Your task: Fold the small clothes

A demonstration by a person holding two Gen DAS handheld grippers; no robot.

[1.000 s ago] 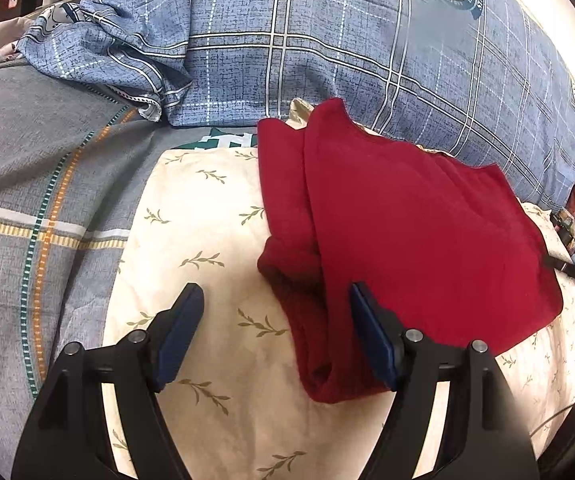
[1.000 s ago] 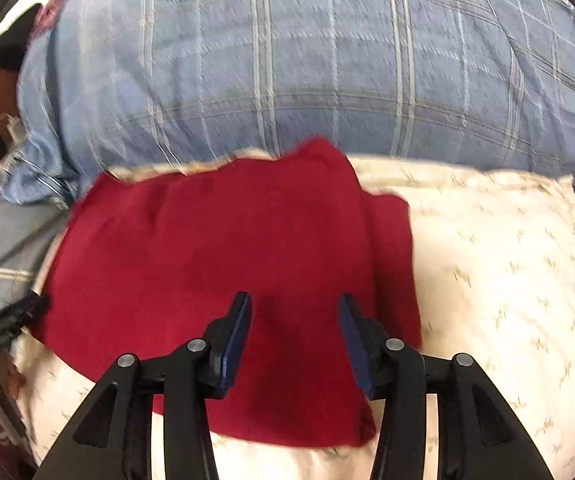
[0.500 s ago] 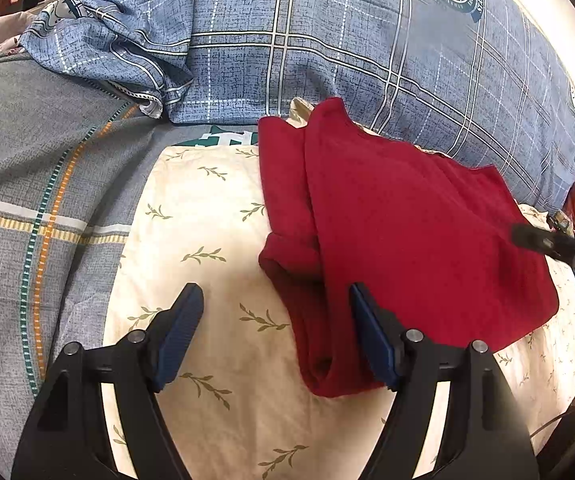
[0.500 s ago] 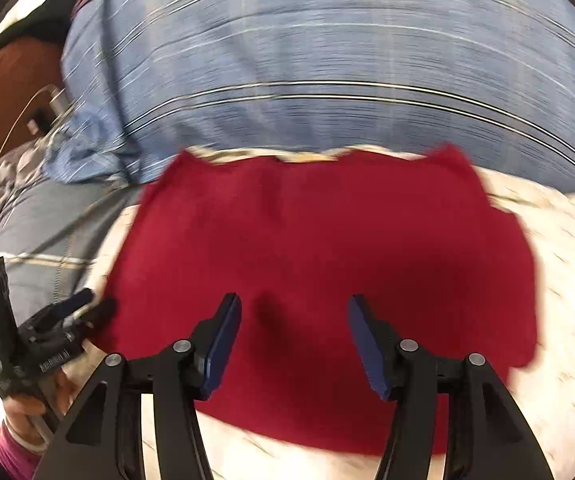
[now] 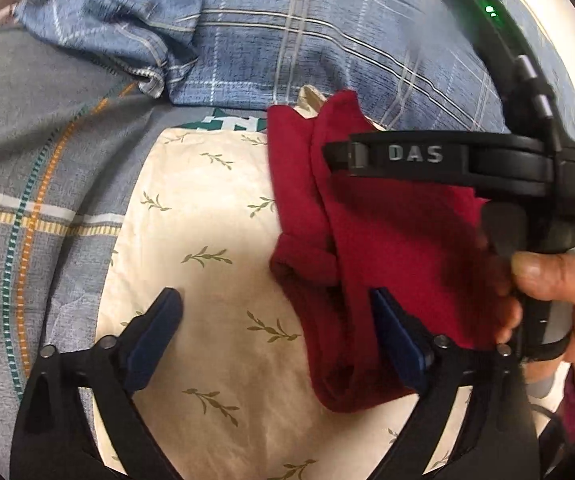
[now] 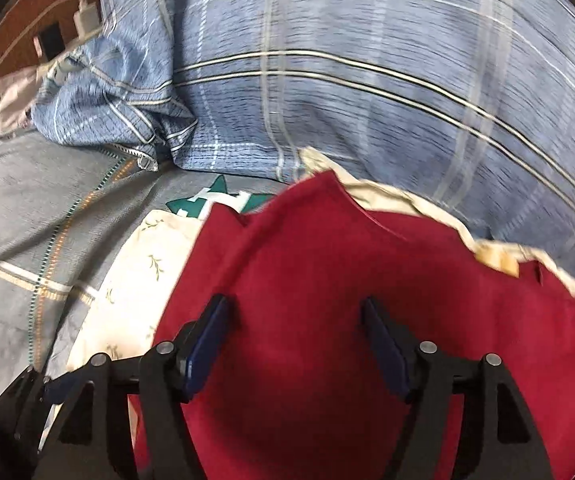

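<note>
The dark red garment (image 5: 399, 248) lies folded flat on a leaf-print pillow (image 5: 207, 240).

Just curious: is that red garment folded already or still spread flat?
Partly folded. The red garment has one side doubled over, with a rolled, layered edge beside the cream pillow.

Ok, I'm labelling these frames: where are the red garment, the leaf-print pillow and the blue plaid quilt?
red garment (image 6: 327, 300), right wrist view, flat middle.
leaf-print pillow (image 5: 215, 280), left wrist view, bare top.
blue plaid quilt (image 6: 367, 100), right wrist view, middle bulge.

Bed with grey plaid sheet (image 5: 27, 152), blue plaid duvet (image 6: 367, 80), cream leaf-print pillow (image 5: 207, 280).
</note>
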